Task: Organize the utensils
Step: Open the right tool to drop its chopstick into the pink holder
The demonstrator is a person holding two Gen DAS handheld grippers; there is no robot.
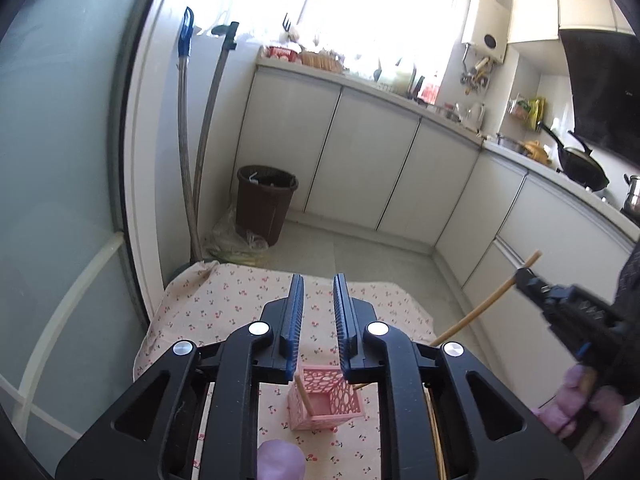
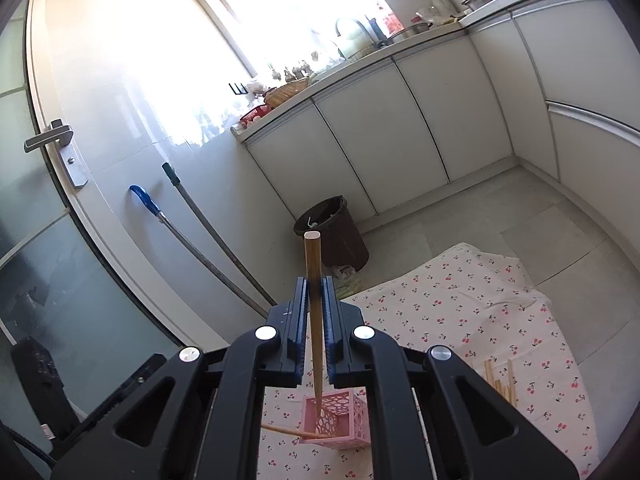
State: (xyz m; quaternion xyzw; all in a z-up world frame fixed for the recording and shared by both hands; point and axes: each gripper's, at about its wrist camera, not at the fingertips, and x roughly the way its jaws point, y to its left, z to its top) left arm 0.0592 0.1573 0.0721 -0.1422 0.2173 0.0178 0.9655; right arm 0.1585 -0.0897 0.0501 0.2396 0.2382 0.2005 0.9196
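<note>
Left wrist view: left gripper (image 1: 318,312) spread a little, nothing between the blue-padded jaws, hovering over a cherry-print cloth (image 1: 224,300). Below and nearer, a pink perforated plastic square holder (image 1: 326,404) with one thin brown wooden chopstick (image 1: 302,394) leaning in it. At far right, right gripper (image 1: 524,276) pinching another long wooden chopstick (image 1: 486,304) near its upper end, slanted down toward the holder.

Right wrist view: right gripper (image 2: 316,292) pressed together on the held chopstick (image 2: 314,320), thick butt end up and beyond the jaws, tapered tip pointing down over the pink holder (image 2: 340,420). One chopstick already lying in it, poking out to the left. More loose wooden chopsticks (image 2: 502,380) lying on the cloth to the right.

Judged light, stiff and smooth, so prone to swivel or slip between pads; best pinched across the thicker upper part, as here, with the tip left free for aiming. Holder looks light and likely to tip if nudged.
</note>
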